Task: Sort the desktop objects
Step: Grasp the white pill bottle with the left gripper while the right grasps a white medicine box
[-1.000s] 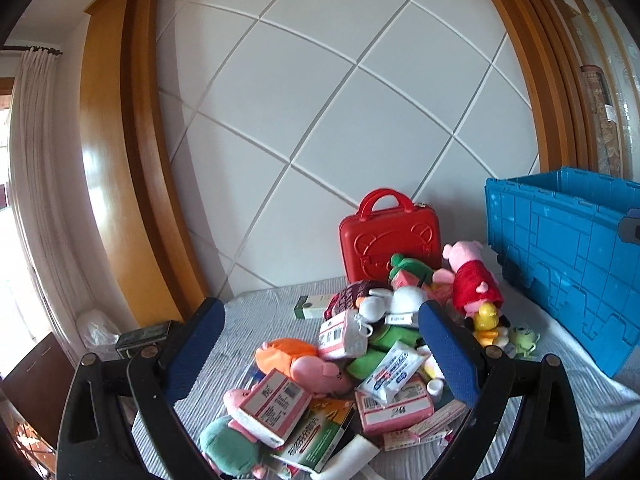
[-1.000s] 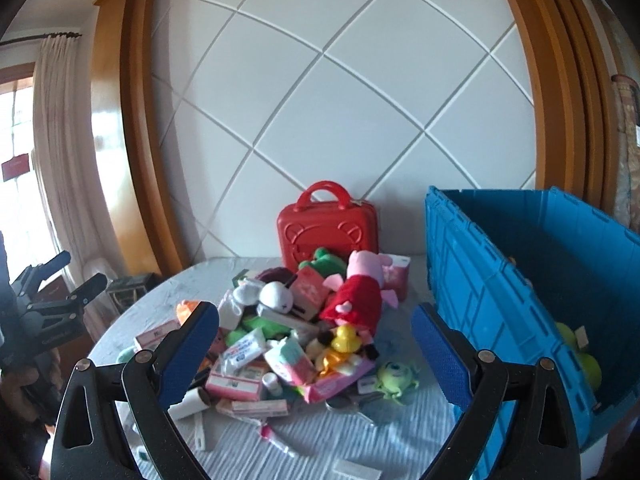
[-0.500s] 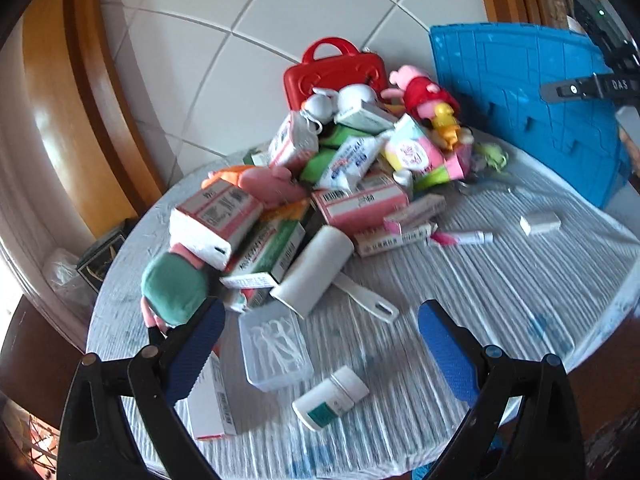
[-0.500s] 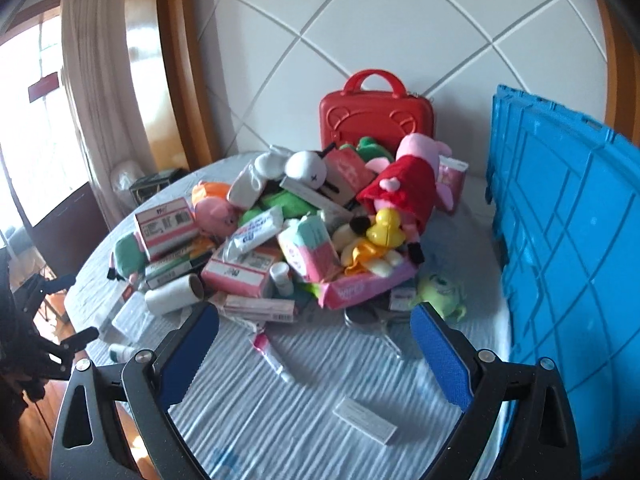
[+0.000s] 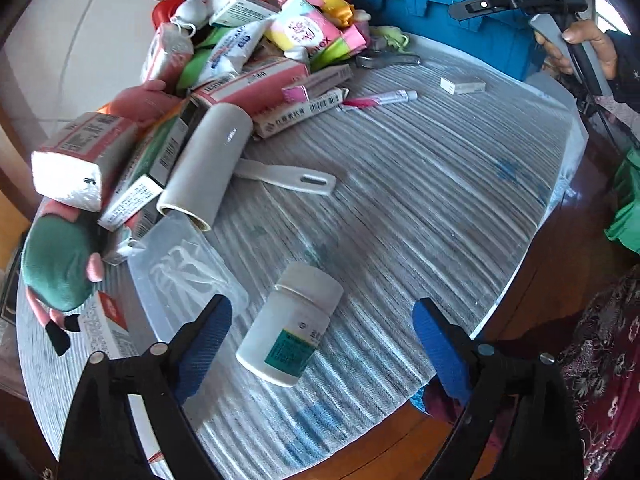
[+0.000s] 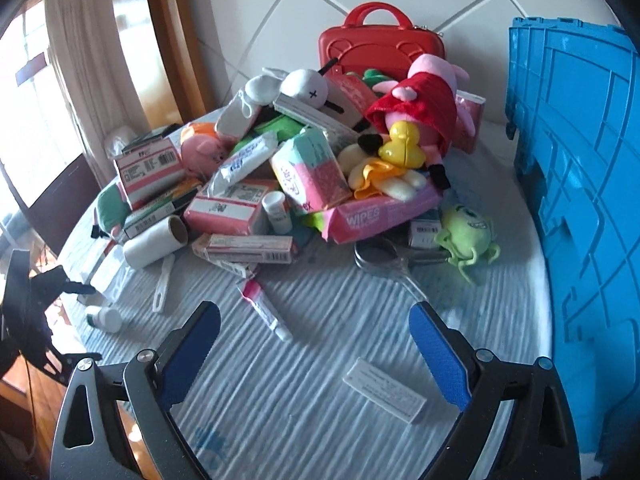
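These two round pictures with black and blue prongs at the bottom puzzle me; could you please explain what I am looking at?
No robot: a person holds a hand-held gripper in each hand, each with a wide-angle camera looking along its two blue-padded fingers. One picture is from the left gripper, the other from the right gripper. Both hold nothing; their jaws have just been closing slightly. A white pill bottle lies between the left one's fingers, untouched. The round table carries a heap of boxes and plush toys, a lint roller, a red case and a blue crate.

Home room, curtained window [image 6: 80,60], wooden trim, round table [image 6: 320,380] heaped with toys
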